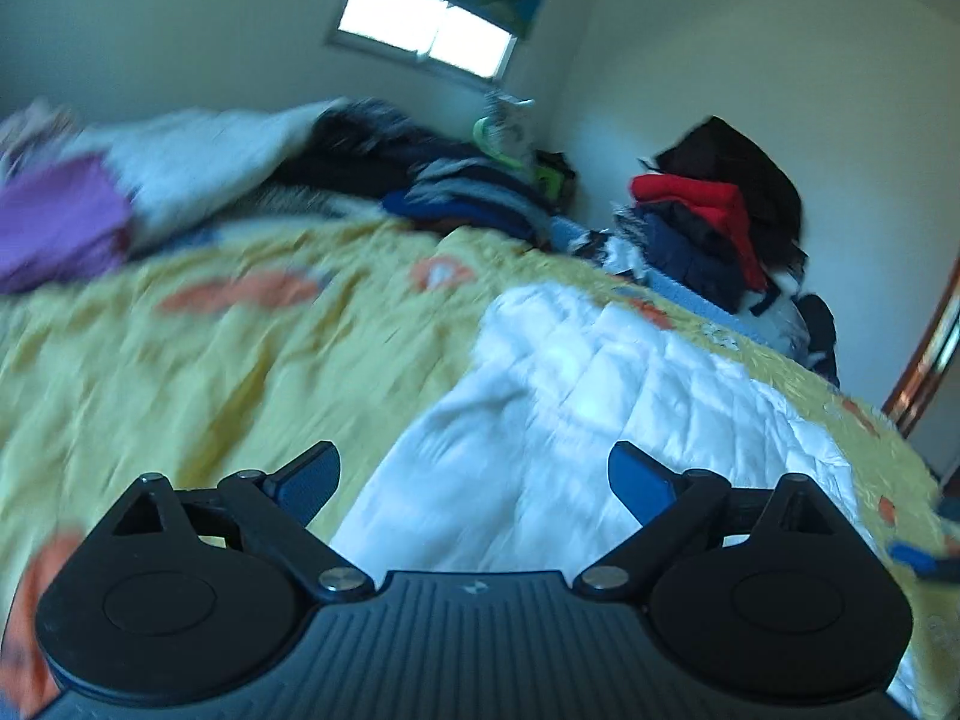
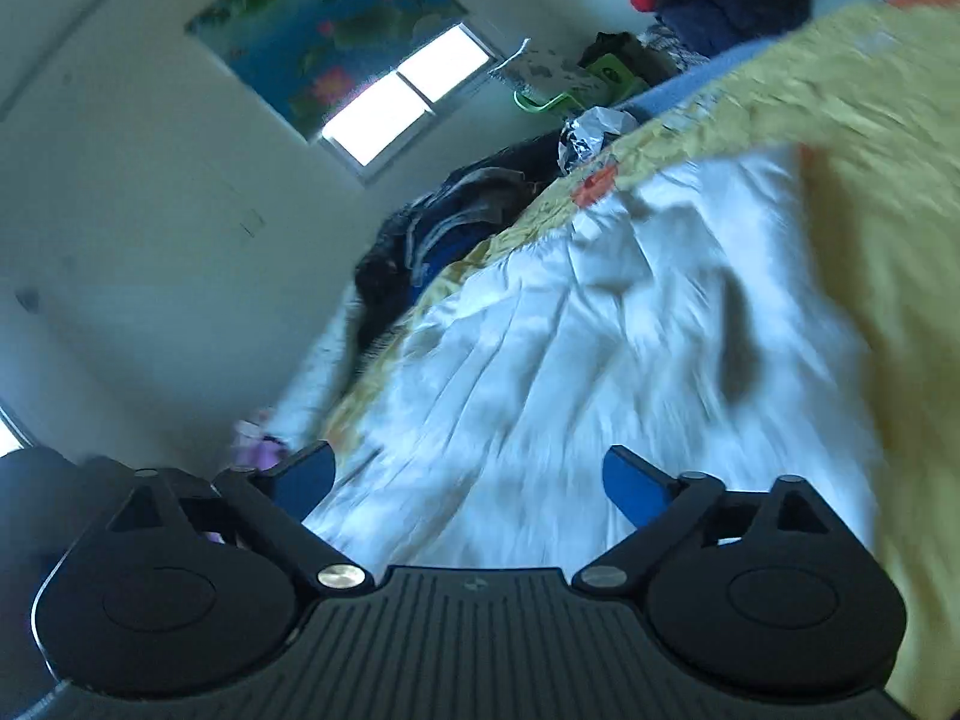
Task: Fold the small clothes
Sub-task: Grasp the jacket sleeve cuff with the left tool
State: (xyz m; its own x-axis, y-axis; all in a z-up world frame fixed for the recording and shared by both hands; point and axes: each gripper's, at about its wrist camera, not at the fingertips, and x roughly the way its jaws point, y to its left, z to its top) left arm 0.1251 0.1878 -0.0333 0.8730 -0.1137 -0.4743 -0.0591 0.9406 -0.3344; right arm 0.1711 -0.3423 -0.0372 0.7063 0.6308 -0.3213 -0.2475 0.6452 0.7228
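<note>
A white pleated garment [image 1: 600, 396] lies spread on the yellow bedspread [image 1: 228, 360], filling the lower middle and right of the left wrist view. My left gripper [image 1: 474, 480] hovers over its near edge, jaws wide apart with nothing between the blue pads [image 1: 312, 483]. In the tilted right wrist view the same white garment [image 2: 570, 348] stretches ahead on the bedspread [image 2: 870, 192]. My right gripper [image 2: 468, 480] is open above it, its blue pads [image 2: 636, 489] clear of the cloth. Both views are motion-blurred.
A purple cloth [image 1: 60, 222] and a white one [image 1: 198, 162] lie at the far left of the bed. Dark folded clothes [image 1: 456, 192] pile up at the back. A stack with a red garment [image 1: 702, 198] stands by the wall. A window [image 1: 426, 30] is behind.
</note>
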